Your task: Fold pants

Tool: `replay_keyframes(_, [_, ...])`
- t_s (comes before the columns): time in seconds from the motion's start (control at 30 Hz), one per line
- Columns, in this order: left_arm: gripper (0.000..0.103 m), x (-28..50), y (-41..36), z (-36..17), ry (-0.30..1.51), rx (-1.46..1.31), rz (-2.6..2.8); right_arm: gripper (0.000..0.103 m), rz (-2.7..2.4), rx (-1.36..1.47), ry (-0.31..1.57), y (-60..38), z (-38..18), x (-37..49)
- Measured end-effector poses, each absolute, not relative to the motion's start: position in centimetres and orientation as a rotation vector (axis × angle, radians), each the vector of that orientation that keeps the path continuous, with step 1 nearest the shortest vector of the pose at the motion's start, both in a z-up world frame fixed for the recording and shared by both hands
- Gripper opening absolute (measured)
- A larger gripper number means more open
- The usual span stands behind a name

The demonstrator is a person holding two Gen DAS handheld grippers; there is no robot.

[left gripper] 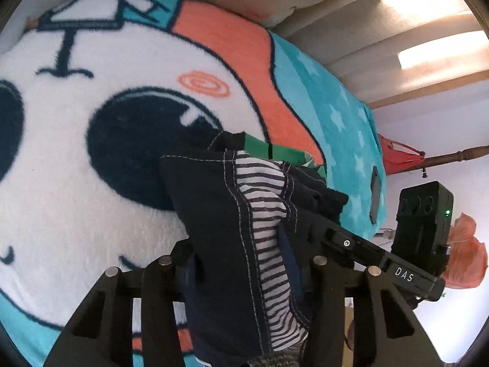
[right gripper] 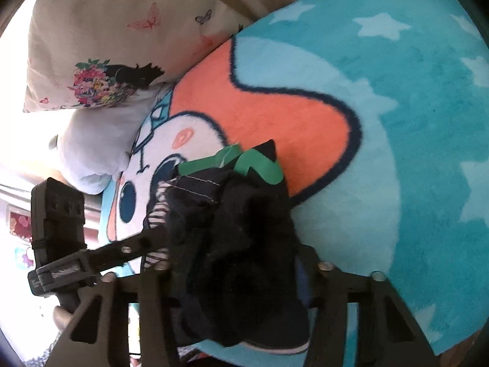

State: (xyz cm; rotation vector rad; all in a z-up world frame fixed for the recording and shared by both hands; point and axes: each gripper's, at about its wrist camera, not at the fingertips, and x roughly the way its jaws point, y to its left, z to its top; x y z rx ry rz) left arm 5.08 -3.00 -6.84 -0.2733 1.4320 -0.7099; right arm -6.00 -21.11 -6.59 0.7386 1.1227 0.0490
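The pants (left gripper: 207,208) are a dark navy bundle with white stitching, a striped lining and a green trim. They are lifted over a fleece blanket (left gripper: 91,214) printed with a cartoon face. My left gripper (left gripper: 244,253) is shut on the bundle, and cloth fills the whole gap between its fingers. The right gripper (left gripper: 336,232) reaches in from the right and meets the same bundle. In the right wrist view the pants (right gripper: 244,220) sit bunched between the fingers of my right gripper (right gripper: 235,260), which is shut on them. The left gripper (right gripper: 137,244) comes in from the left. All fingertips are hidden by cloth.
The teal, star-printed part of the blanket (right gripper: 397,122) spreads to the right. A butterfly-print pillow (right gripper: 107,30) and a pale pillow (right gripper: 91,153) lie at the far side. A flat dark object (left gripper: 375,195) rests near the blanket's edge. Orange cloth (left gripper: 467,260) and a wooden post (left gripper: 452,156) stand beyond.
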Motion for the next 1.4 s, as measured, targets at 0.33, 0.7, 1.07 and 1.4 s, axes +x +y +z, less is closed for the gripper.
replay_keyframes(0.33, [0.034,5.0,-0.5,-4.0,1.384,-0.297,-0.695,0.039,0.106,0.745,1.095,-19.4,-4.1,-5.2])
replay_keyframes(0.7, [0.034,8.1,3.5,-1.5,1.29,-0.327,-0.639,0.036,0.184,0.659,1.094,-15.1,-1.7,-0.7])
replay_keyframes(1.07, [0.034,12.6,4.7,-0.6,1.234,-0.267,-0.578,0.036,0.186,0.58,1.095,-12.5,-1.0,6.1])
replay_keyframes(1.4, [0.034,14.4,3.8,-2.2,1.256,-0.22,-0.539,0.036,0.173,0.586,1.121,-12.3,-2.3,8.9])
